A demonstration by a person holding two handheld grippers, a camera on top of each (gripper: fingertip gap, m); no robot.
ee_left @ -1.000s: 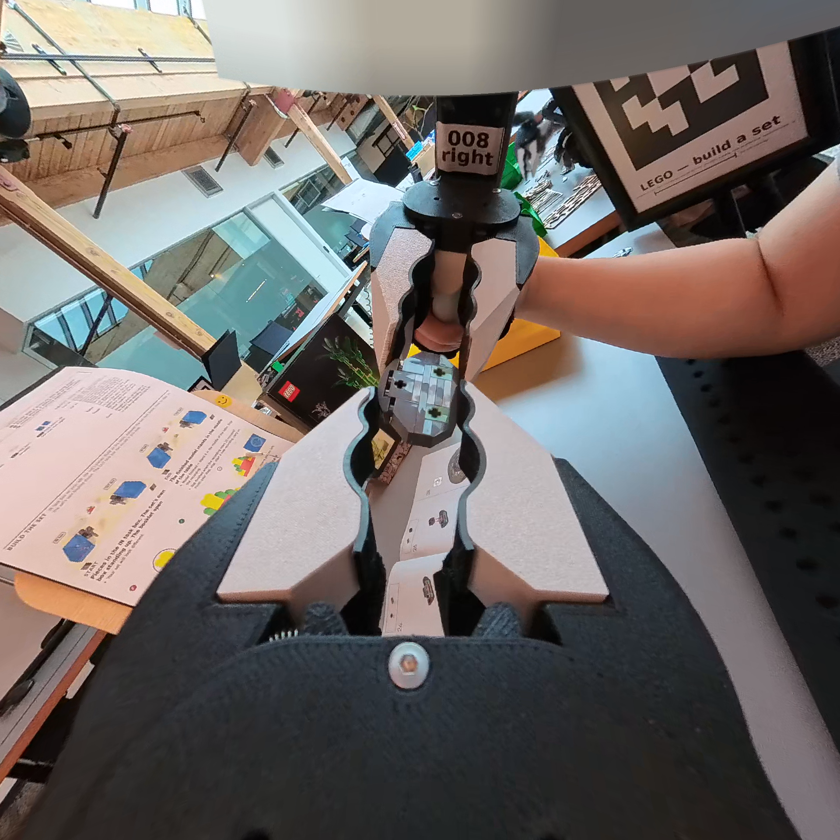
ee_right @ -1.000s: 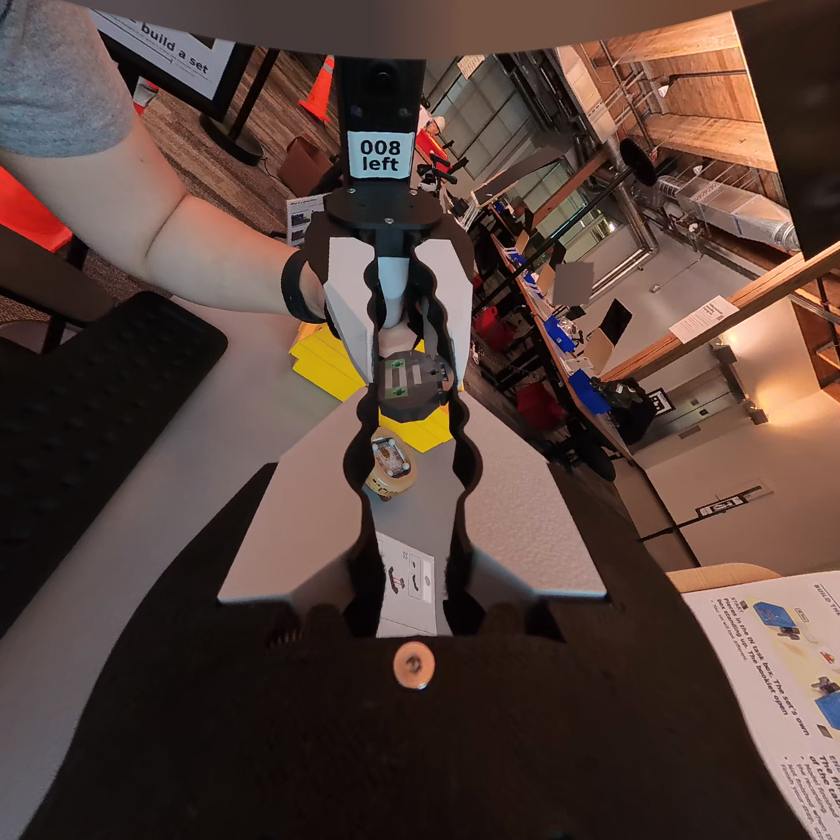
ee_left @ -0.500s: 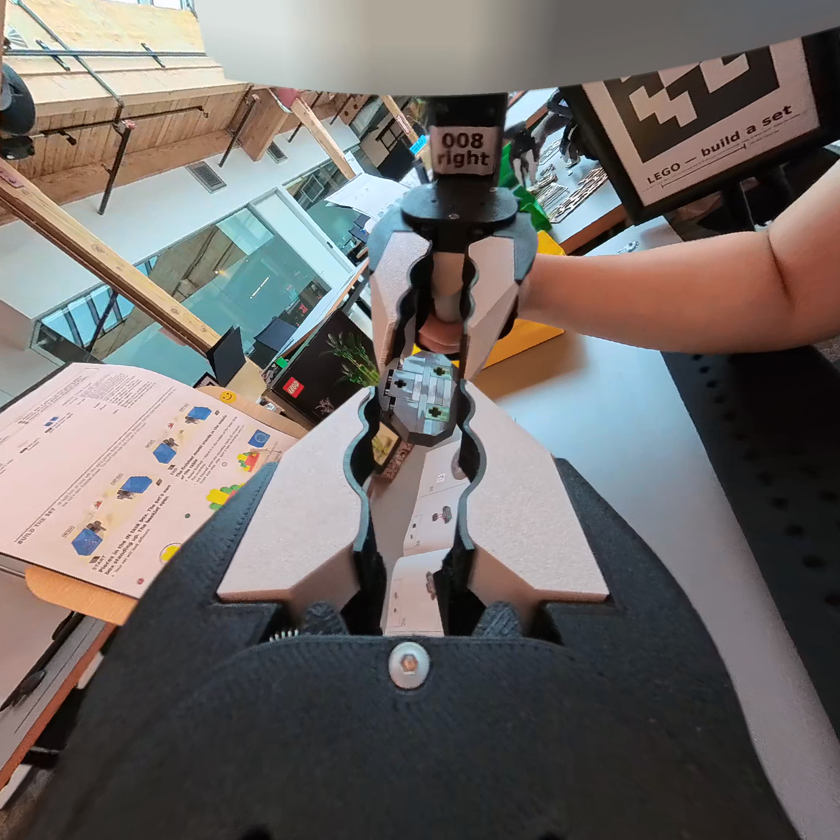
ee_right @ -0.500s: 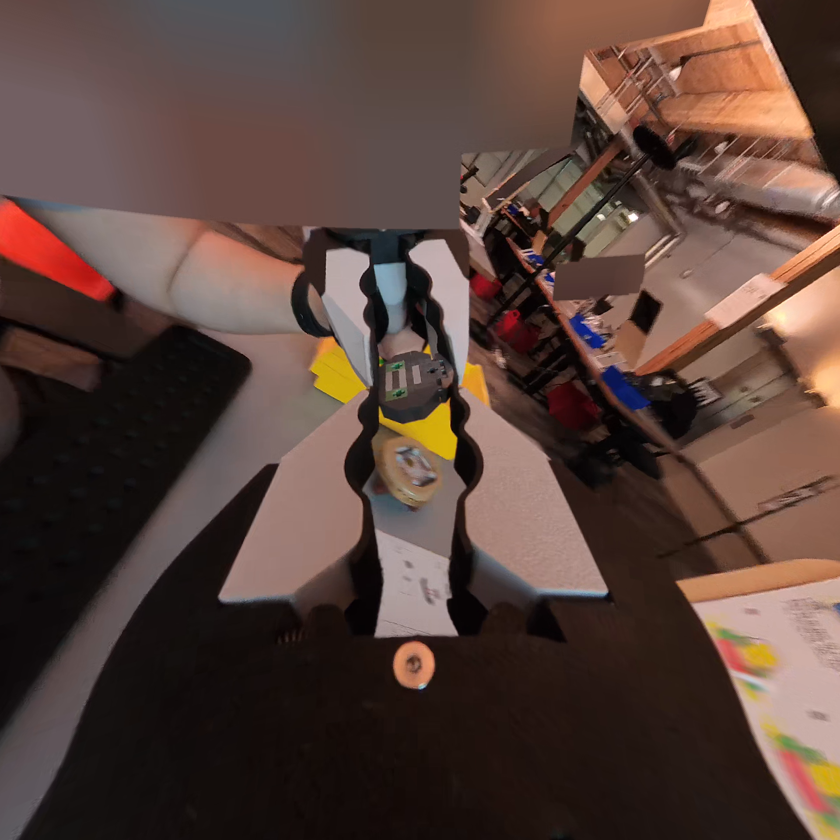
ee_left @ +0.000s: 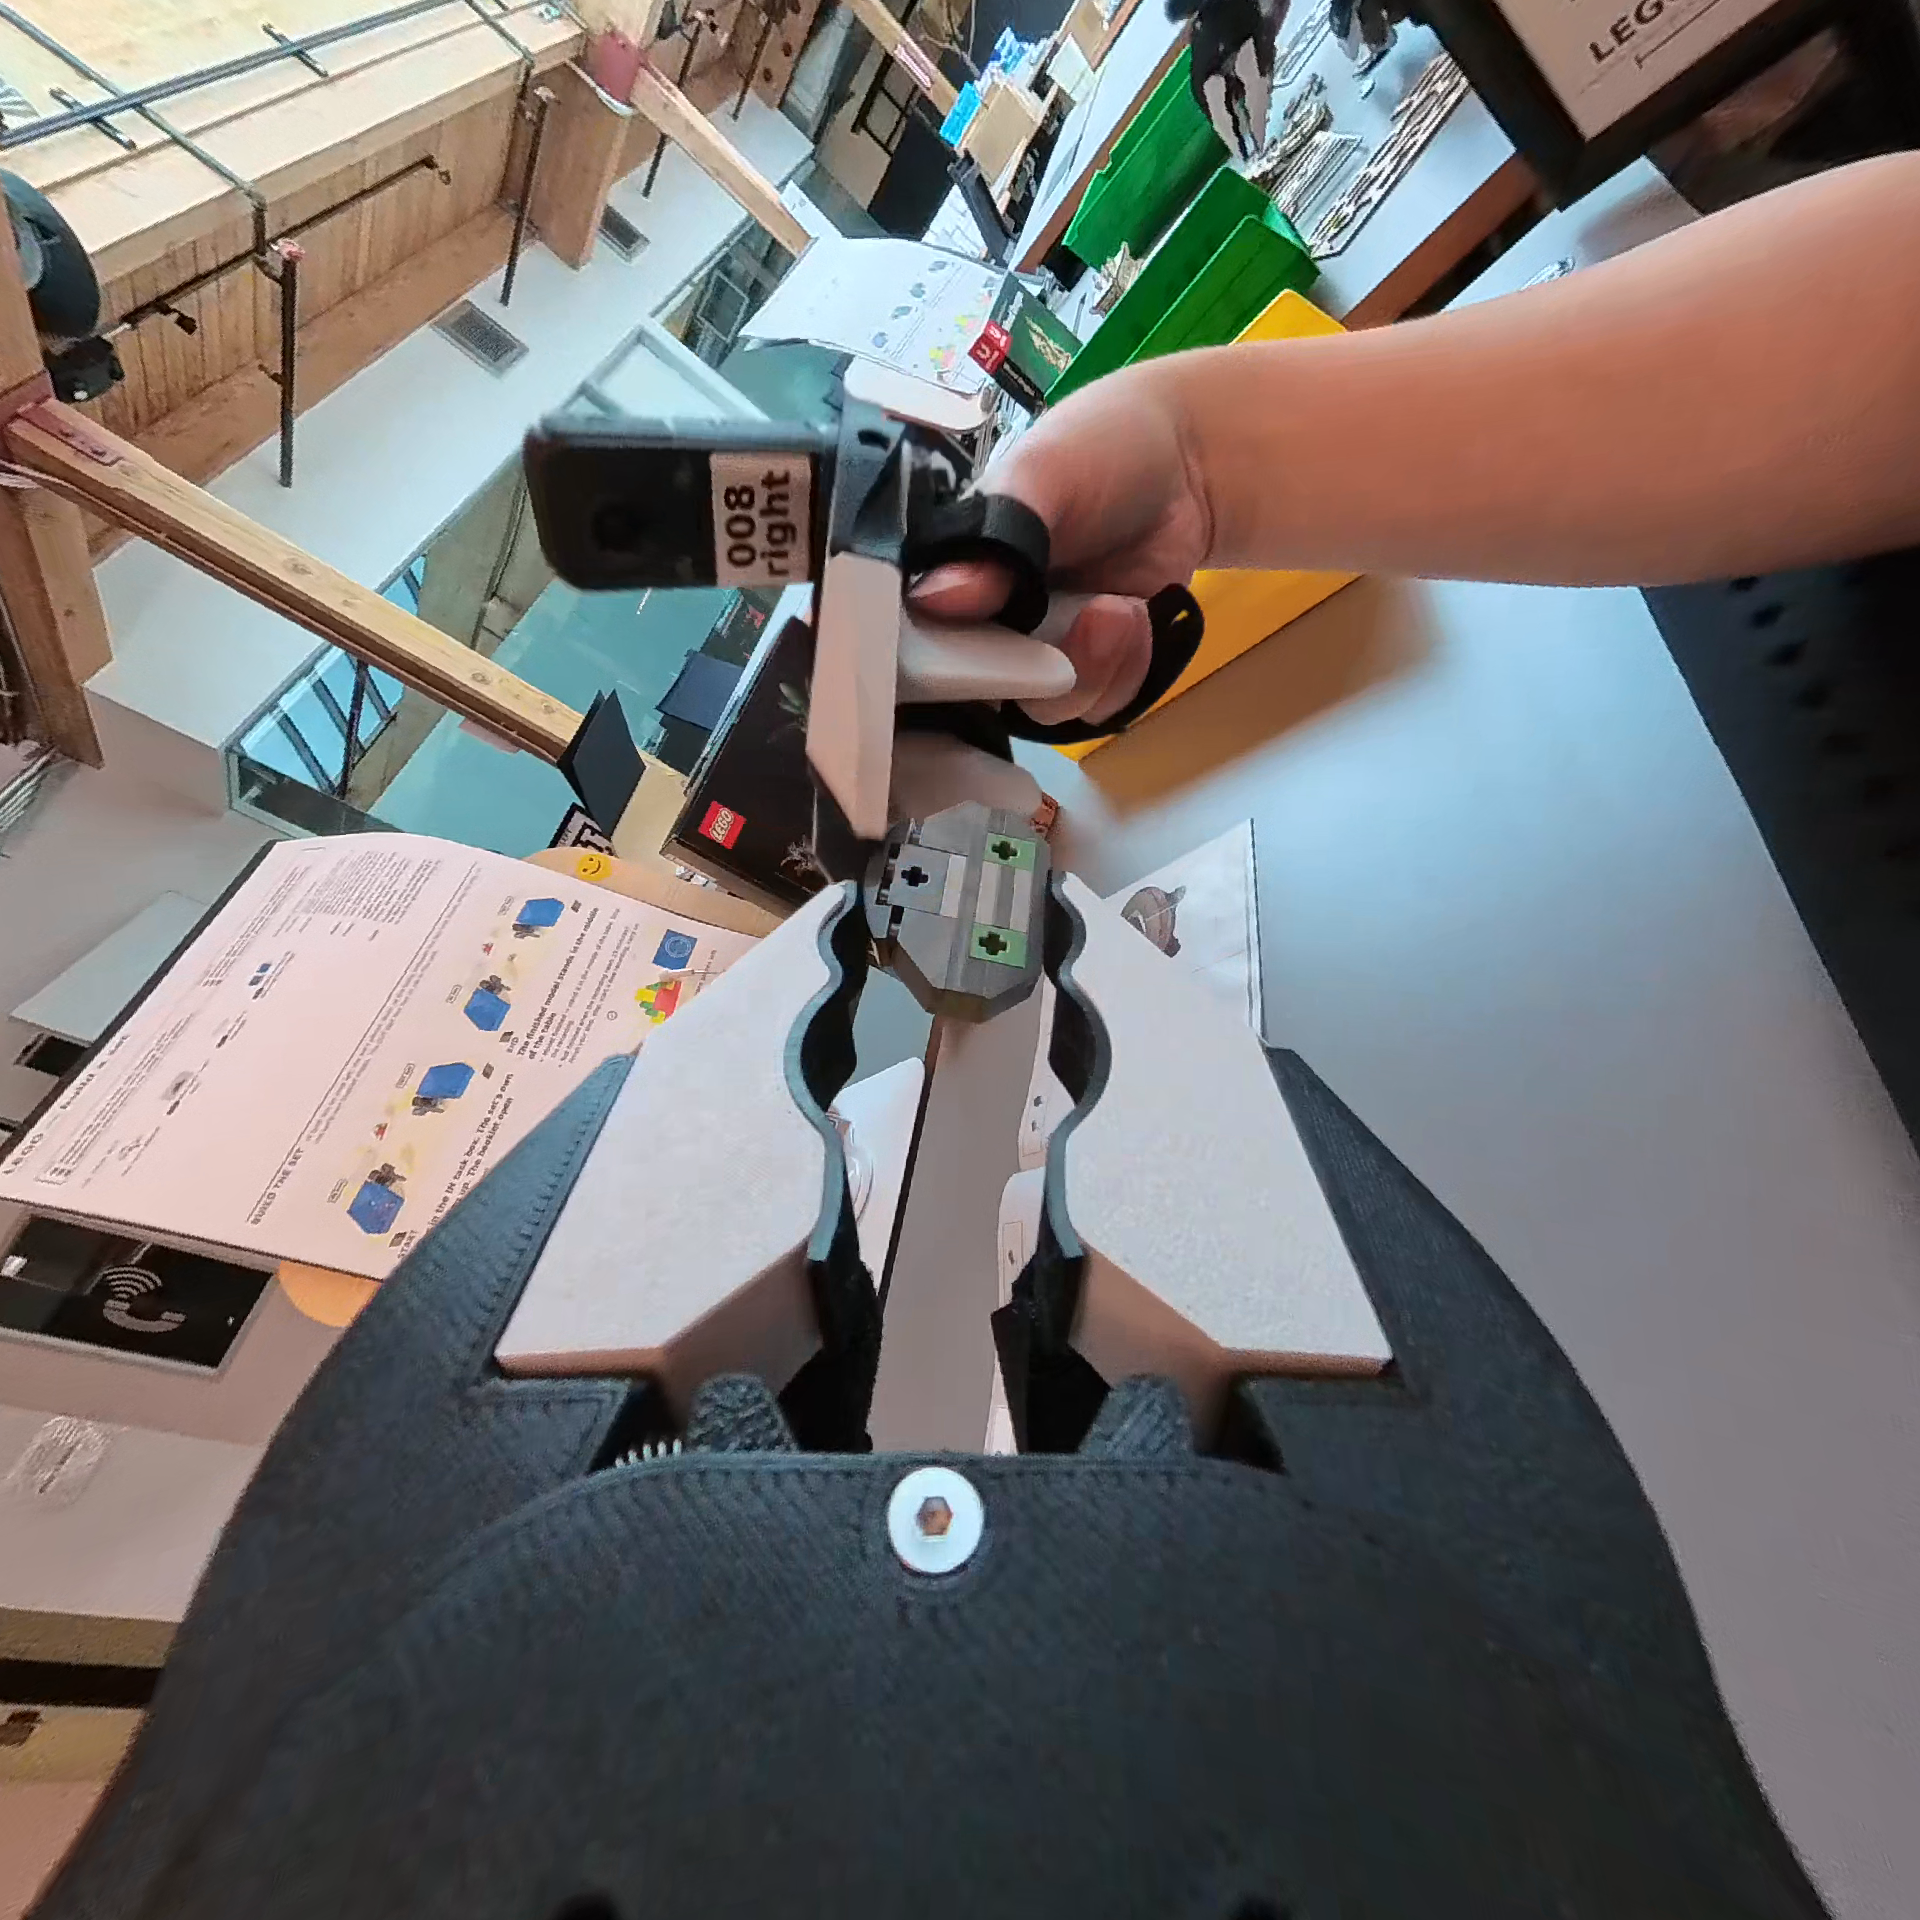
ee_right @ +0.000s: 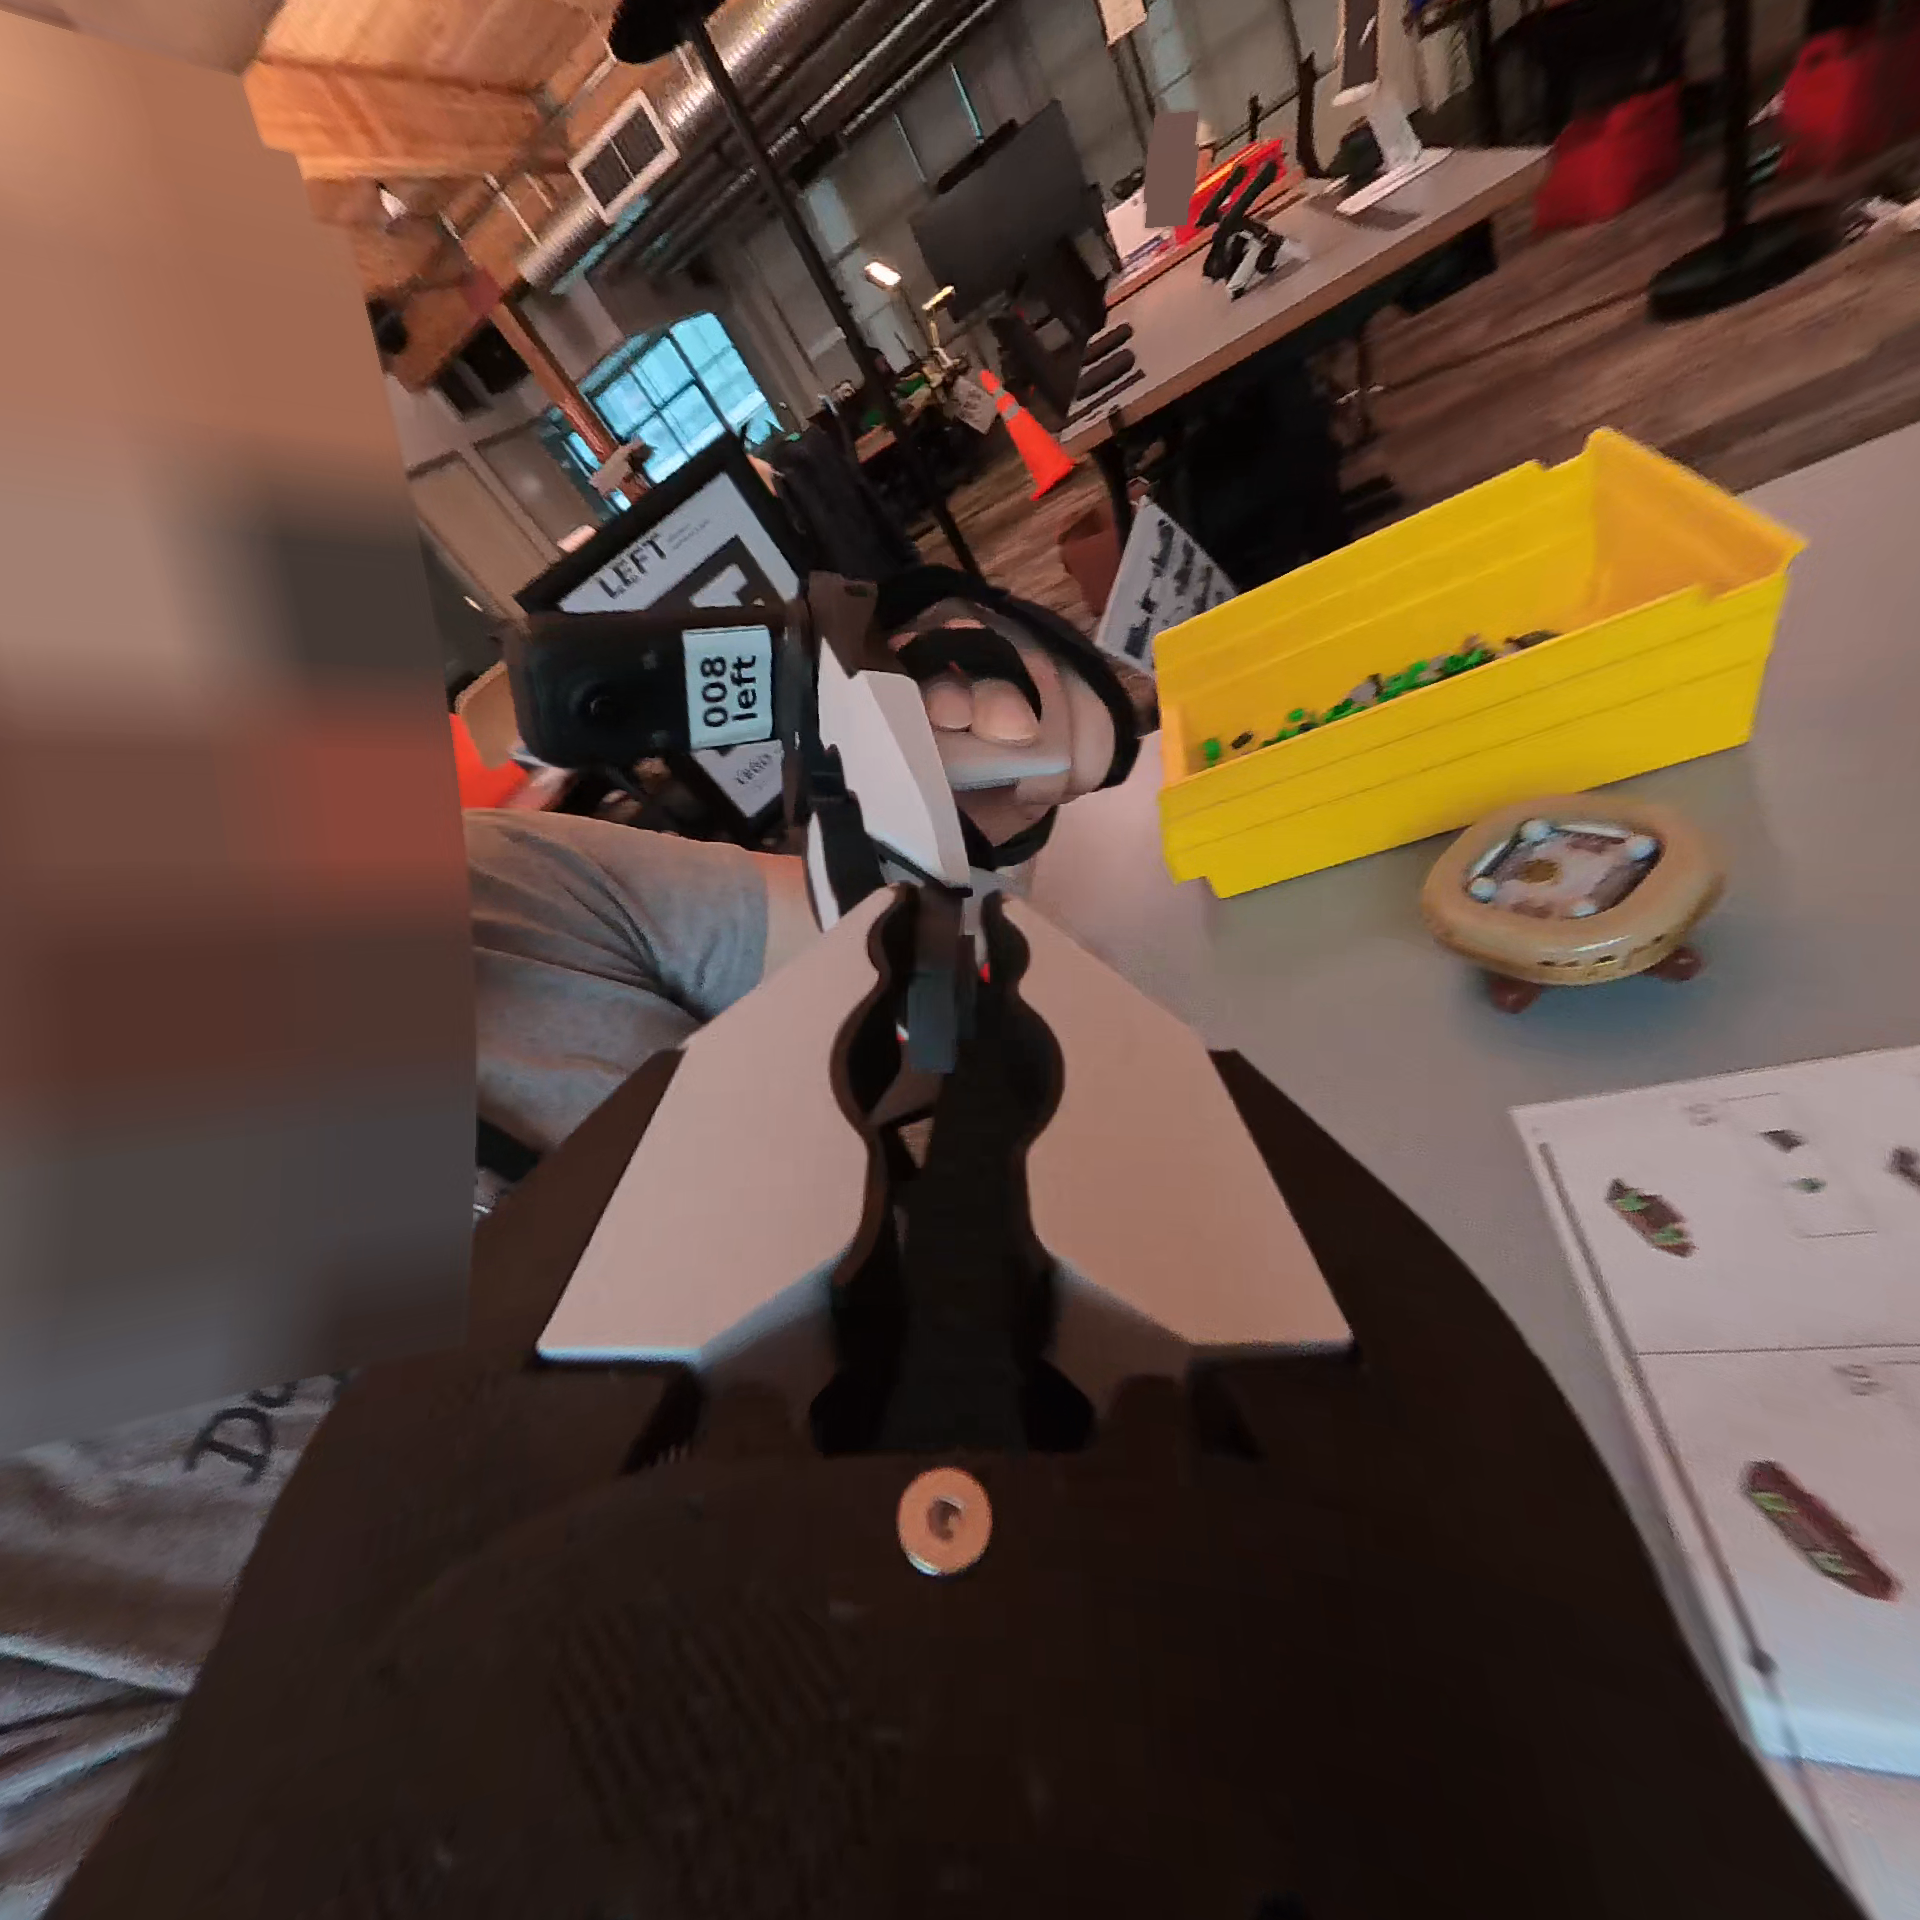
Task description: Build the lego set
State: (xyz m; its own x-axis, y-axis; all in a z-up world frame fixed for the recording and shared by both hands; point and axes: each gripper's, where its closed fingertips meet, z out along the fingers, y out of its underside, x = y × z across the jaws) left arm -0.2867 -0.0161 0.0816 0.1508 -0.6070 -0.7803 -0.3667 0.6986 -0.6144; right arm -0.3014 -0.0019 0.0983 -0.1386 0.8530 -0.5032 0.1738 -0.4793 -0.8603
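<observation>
Subassembly: small grey/black lego piece w/ two green tiles, held in mid-air above table, pinched at tips of left gripper across its side edges. Right gripper clenched edge-on onto same piece from far side; in right wrist view only a thin dark sliver of it shows betw. tips.

Handling (judged): light, stiff plastic, smooth and a bit slippery; stud joints likely to pop apart under twist or hard squeeze. Best taken across flat side faces, low on thick dark base, not on green tiles or the small black clip at its left edge. Opposed grips → risk of shearing layers if the two pull out of line.

Surroundings: yellow bin of loose green/grey parts on table, well apart; round tan pot base just in front of bin; instruction booklet lying open at right; printed guide sheet and dark set box beyond. Nothing betw. the grippers except the piece; each gripper's own body crowds the other's approach.
</observation>
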